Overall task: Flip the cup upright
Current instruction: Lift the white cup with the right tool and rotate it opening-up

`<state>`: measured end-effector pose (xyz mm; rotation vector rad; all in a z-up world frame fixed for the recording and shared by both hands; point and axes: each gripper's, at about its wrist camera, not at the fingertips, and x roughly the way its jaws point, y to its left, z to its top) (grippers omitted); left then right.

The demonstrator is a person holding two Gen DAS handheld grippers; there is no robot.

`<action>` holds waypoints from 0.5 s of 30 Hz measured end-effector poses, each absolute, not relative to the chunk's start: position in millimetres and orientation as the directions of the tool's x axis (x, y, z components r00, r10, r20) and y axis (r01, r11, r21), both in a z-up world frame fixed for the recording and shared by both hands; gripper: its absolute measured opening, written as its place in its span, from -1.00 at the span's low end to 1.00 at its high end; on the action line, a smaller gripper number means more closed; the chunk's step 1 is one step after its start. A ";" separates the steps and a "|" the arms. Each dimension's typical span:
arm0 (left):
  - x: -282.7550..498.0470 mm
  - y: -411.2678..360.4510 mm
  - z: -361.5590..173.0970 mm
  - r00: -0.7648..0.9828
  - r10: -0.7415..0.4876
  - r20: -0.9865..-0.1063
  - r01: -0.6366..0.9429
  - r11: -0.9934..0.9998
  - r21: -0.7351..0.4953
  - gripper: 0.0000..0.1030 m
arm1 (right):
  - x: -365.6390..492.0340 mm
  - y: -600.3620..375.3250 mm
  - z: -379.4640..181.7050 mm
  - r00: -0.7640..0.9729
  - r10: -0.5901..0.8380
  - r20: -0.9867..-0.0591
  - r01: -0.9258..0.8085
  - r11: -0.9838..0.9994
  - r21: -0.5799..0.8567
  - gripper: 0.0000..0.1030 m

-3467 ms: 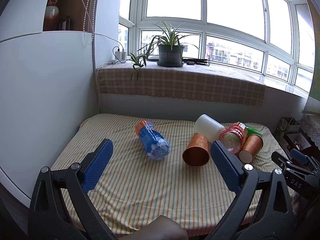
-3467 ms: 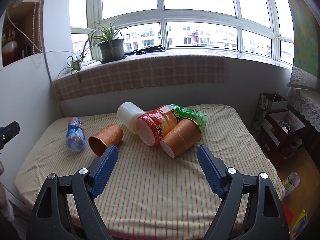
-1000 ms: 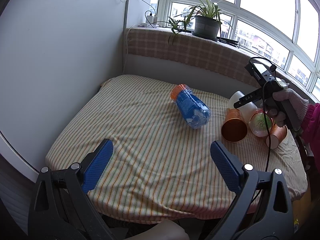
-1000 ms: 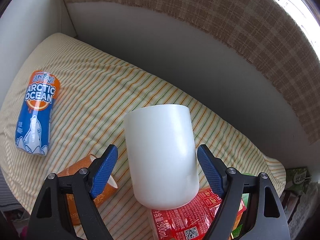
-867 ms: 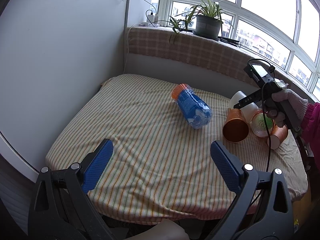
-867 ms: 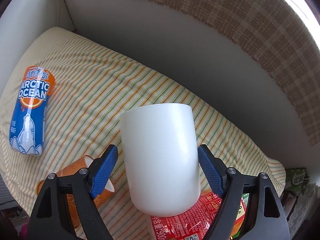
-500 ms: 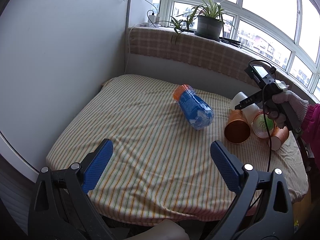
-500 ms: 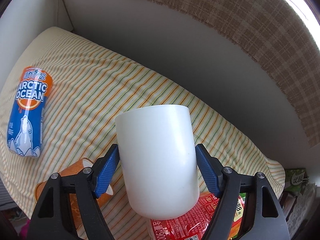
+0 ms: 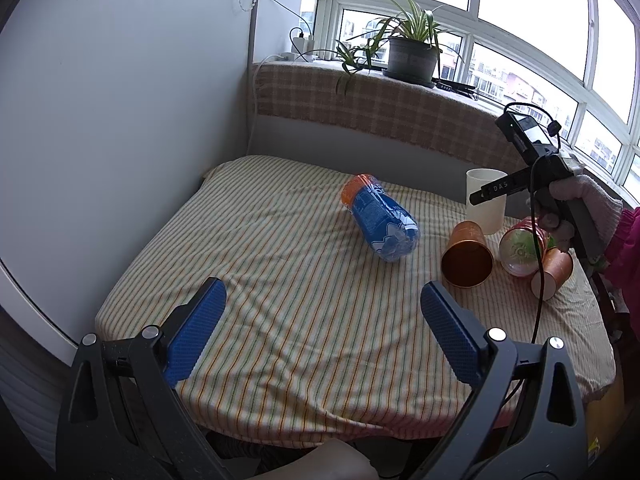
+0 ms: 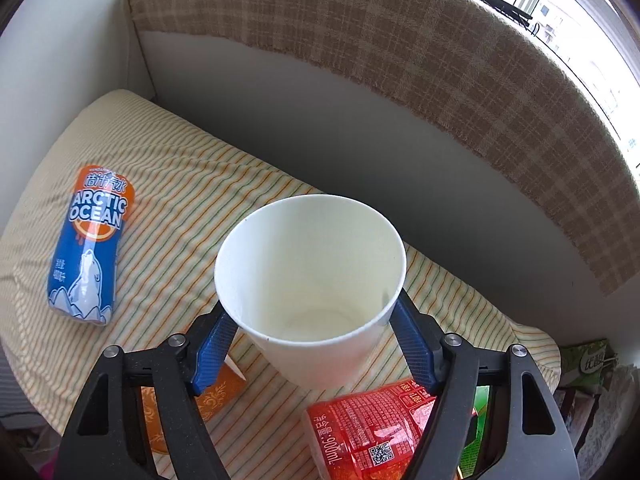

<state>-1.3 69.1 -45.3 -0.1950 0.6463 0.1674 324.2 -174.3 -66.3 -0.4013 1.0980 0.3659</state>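
The white cup stands mouth-up between the blue pads of my right gripper, which is shut on it. In the left wrist view the white cup is upright at the far right of the striped table, with the right gripper around it. My left gripper is open and empty over the table's near edge. Two copper cups lie on their sides: one left of the red bottle, one right of it.
A blue Arctic Ocean bottle lies on its side mid-table, also in the right wrist view. A red bottle lies below the white cup. The striped tablecloth meets a white wall and a checked sill cover behind.
The right gripper closed on the lying white cup and turned it upright, so its open mouth now faces up. The left gripper stayed open and shifted only slightly.
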 end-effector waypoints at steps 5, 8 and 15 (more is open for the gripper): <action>-8.6 64.4 -41.9 0.796 0.091 -0.599 -0.205 0.971 -0.126 0.93 | 299.5 -187.5 -37.8 0.464 0.143 -0.874 -0.470 0.876 -0.106 0.43; -11.8 61.8 -40.3 0.800 0.085 -0.594 -0.196 0.973 -0.125 0.93 | 278.6 -191.4 -23.9 0.495 0.181 -0.850 -0.458 0.886 -0.078 0.43; -15.2 53.0 -39.5 0.809 0.058 -0.585 -0.161 0.979 -0.125 0.93 | 222.6 -210.0 -1.2 0.531 0.290 -0.796 -0.447 0.894 0.027 0.43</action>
